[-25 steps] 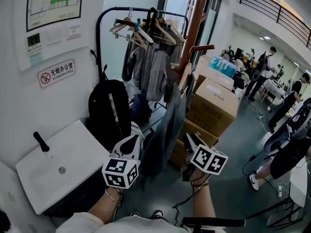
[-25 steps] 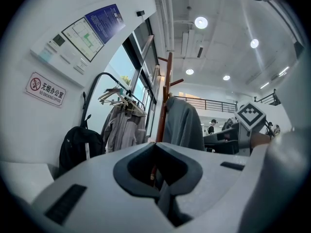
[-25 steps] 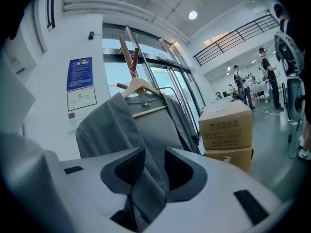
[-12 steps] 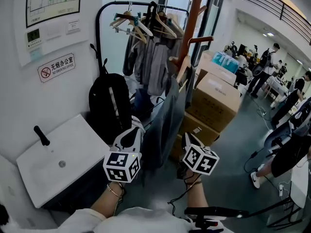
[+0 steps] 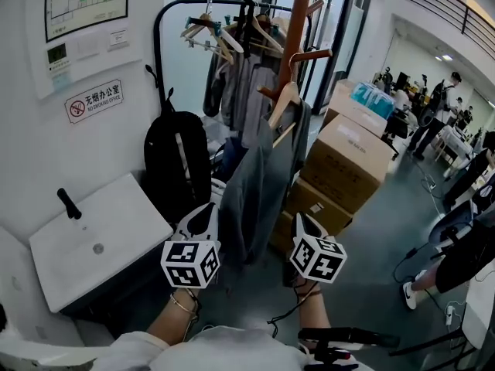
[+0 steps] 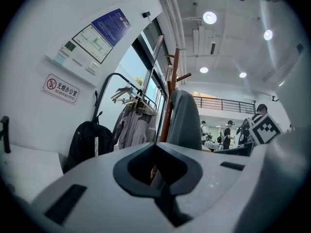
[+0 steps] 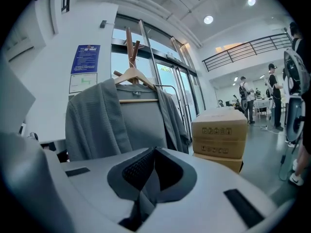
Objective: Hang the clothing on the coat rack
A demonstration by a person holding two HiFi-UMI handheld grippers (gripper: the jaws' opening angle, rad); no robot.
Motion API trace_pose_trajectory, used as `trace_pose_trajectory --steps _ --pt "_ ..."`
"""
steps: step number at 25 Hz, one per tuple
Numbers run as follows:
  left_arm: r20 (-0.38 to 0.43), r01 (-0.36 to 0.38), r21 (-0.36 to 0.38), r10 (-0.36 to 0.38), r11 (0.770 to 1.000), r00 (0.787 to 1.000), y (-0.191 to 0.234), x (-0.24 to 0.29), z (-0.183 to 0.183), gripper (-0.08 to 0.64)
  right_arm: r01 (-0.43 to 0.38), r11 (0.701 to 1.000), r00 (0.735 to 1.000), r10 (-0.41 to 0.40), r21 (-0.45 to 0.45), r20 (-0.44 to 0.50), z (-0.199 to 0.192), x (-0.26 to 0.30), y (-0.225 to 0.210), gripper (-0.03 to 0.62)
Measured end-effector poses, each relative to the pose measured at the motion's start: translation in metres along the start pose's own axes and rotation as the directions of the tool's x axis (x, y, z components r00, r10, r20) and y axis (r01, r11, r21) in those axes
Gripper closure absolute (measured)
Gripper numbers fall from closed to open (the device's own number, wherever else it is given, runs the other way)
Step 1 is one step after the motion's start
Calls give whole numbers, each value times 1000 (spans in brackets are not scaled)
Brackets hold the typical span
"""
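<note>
Grey garment (image 5: 259, 184) is on a wooden hanger (image 5: 283, 103), and the hanger is hooked on a peg of the brown coat rack (image 5: 298, 22). It hangs free w/ sleeves down. In head view its hem comes down betw. the two grippers, slightly ahead of them.

Left gripper (image 5: 203, 216): jaws together, nothing betw. them. Tip sits just left of the garment's lower edge; can't tell if touching. In left gripper view the garment (image 6: 187, 120) shows up and right of the jaw seam, beyond it, w/ the rack pole (image 6: 171, 96) alongside.

Right gripper (image 5: 298, 224): jaws closed. In right gripper view a thin grey sliver sits in the seam betw. the pads; can't tell if cloth or pad surface. The garment (image 7: 97, 125) and hanger (image 7: 133, 76) fill the view above and ahead of the jaws. Tip is just right of the garment's lower right edge.

Edges and room:
- Left: black backpack (image 5: 176, 165) near the garment, against the wall.
- Lower left: white sink (image 5: 128, 230), its corner near the left gripper.
- Behind: black clothes rail (image 5: 158, 45) w/ jackets and spare hangers, close to the rack.
- Right: stacked cardboard boxes (image 5: 348, 161) just beside the rack base and near the right gripper tip.
- Open floor (image 5: 379, 277) lies right of the boxes and under both grippers.
- People stand well apart, far right bkgd.
</note>
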State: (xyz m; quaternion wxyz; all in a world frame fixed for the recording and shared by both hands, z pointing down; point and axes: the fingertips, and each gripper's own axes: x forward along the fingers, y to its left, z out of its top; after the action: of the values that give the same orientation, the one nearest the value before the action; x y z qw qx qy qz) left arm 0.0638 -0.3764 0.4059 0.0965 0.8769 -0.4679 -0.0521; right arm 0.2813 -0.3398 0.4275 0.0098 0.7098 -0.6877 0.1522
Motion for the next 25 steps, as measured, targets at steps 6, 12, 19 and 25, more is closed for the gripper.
trace_pose_trajectory --steps 6,12,19,25 --pt "19 -68 25 68 997 998 4 -3 0 554 -42 999 999 43 -17 10 1 7 -2 566" --pt "19 -91 14 91 996 996 11 -3 -3 554 -21 996 1000 21 -91 -5 2 8 -5 566" --pt "0 -104 23 104 994 995 15 -9 -6 554 -9 993 1000 11 -122 13 4 0 -4 569" --pt "3 -107 35 107 994 994 15 -17 -3 554 -17 991 1000 19 -130 17 2 -7 3 569"
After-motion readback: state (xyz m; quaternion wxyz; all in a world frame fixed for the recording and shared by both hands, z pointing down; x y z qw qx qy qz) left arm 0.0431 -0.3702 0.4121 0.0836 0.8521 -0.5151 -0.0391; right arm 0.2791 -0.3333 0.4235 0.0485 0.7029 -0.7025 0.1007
